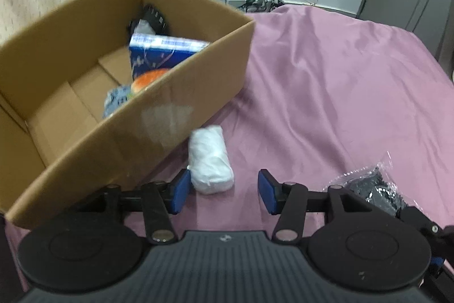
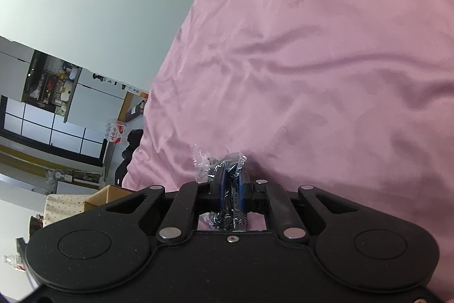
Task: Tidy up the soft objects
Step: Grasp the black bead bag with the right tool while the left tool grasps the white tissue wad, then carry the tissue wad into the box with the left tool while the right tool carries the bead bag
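**White bundle beside the box, dark packet pinched**

White bundle [image 1: 211, 161] lies on the pink bedsheet [image 1: 326, 81] against the cardboard box [image 1: 176, 104], between your left tool's [image 1: 224, 190] spread fingers. Your right tool [image 2: 230, 183] pinches a crinkly dark packet [image 2: 227, 163], perhaps socks.

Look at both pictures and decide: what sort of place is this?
Probably a lived-in room used partly for storage, not a workshop. A wide pink sheet covers a bed-like surface, a cardboard box sits on it, and cluttered shelves stand by the far wall.
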{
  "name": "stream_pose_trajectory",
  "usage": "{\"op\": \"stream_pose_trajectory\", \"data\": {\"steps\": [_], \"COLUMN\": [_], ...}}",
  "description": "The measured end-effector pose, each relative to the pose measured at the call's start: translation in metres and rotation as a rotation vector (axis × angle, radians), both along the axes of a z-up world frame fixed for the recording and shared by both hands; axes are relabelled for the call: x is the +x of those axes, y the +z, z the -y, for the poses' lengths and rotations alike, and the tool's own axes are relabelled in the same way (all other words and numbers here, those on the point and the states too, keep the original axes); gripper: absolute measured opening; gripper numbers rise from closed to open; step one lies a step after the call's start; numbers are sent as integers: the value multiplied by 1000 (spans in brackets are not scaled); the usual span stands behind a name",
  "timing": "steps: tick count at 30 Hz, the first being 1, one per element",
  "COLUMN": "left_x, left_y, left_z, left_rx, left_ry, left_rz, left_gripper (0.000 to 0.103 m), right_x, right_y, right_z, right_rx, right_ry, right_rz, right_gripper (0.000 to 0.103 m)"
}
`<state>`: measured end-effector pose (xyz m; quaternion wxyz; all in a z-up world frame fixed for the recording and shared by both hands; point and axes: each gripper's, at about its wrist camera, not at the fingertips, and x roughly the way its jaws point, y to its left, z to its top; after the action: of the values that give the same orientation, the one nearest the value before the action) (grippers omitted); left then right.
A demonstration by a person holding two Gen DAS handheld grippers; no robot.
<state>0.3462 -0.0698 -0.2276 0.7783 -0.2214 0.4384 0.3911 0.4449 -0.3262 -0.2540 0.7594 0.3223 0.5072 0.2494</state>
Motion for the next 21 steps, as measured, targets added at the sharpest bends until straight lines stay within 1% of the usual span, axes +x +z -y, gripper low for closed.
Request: {"op": "stream_pose_trajectory", "data": {"steps": [1, 2, 5, 10, 14, 21], "left_x": [-1, -2, -7, -17, -26, -38], "left_y": [-1, -1, 4, 23, 39, 61], "left_z": [-2, -3, 0, 7, 9, 4], "left_rx": [-5, -5, 1, 7, -15, -57], "left_ry": [10, 13, -7, -60, -94, -145], "left_rz": [-1, -1, 27, 95, 145, 209], "left_gripper": [42, 29, 29, 28, 28, 28], "right_x": [-1, 0, 0, -2, -5, -15], "right_y": [0, 1, 5, 15, 23, 44], "right_z": [2, 2, 4, 1, -2, -3], "right_rx": [1, 2, 4, 8, -1, -2], "right_ry": [-2, -4, -10, 1, 8, 3], "right_rz": [5, 10, 26, 61, 96, 180], "right_gripper": [8, 8, 8, 7, 6, 5]}}
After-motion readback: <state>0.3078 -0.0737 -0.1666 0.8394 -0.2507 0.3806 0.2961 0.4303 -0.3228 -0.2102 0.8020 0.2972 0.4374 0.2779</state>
